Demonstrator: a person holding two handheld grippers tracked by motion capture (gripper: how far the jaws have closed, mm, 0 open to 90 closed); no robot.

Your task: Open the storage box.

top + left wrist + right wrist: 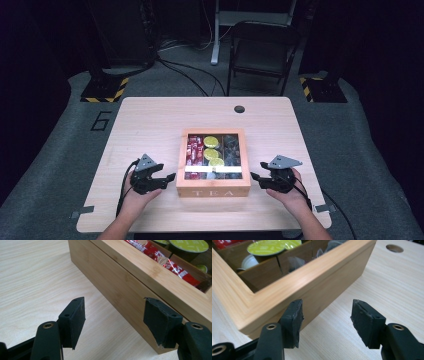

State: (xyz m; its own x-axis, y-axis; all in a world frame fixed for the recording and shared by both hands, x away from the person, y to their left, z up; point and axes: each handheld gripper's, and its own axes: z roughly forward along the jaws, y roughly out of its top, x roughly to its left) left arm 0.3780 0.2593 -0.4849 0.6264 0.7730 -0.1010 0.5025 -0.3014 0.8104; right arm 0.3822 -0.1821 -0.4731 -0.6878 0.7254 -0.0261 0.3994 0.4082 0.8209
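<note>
A wooden tea box point(213, 187) marked TEA stands near the front middle of the table point(150, 125). Its framed window lid lies closed. Through it I see red sachets point(194, 150), green-topped capsules point(211, 148) and dark packets point(230, 147). My left gripper point(167, 179) is just left of the box's front corner, open, with only bare table between its jaws point(113, 302). The box's side wall point(120, 282) runs past its right pad. My right gripper point(256, 177) is open beside the box's right front corner point(294, 282), its left pad close to the wall point(327, 303).
A round cable hole point(239, 109) point(394, 248) sits in the table's far edge. A dark folding chair point(262, 50) stands behind the table. Bare tabletop lies to the left, right and behind the box. A person's hands point(137, 200) come in from the front edge.
</note>
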